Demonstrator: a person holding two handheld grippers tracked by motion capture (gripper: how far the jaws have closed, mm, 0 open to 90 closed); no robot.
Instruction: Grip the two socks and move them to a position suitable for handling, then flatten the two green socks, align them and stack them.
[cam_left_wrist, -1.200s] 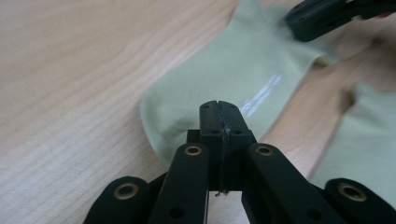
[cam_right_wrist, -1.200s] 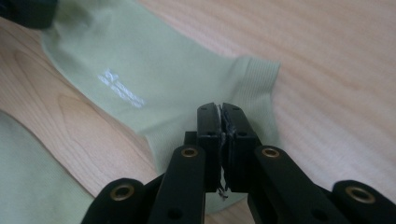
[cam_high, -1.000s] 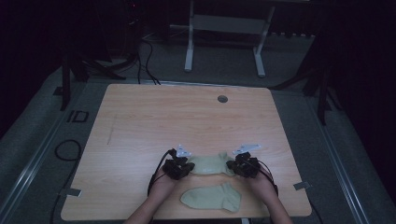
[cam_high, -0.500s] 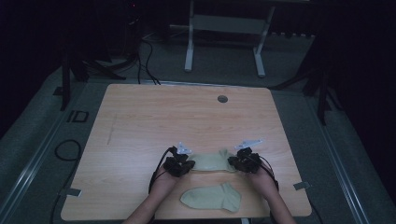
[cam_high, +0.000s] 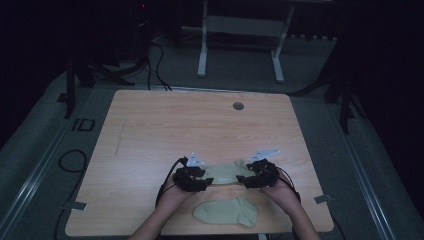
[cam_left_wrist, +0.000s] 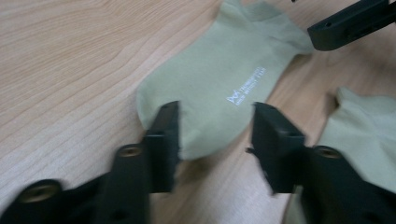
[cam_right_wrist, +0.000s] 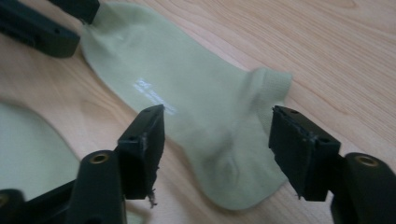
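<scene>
soft pale-green knit sock (cam_left_wrist: 219, 88), flat, smooth wood-grain table (cam_left_wrist: 70, 56), second sock (cam_high: 227, 212)

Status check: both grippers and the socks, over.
Left gripper and right gripper open, jaws just opened. Far sock flat on table, released. Near sock lies apart. Nothing obstructing.
</scene>
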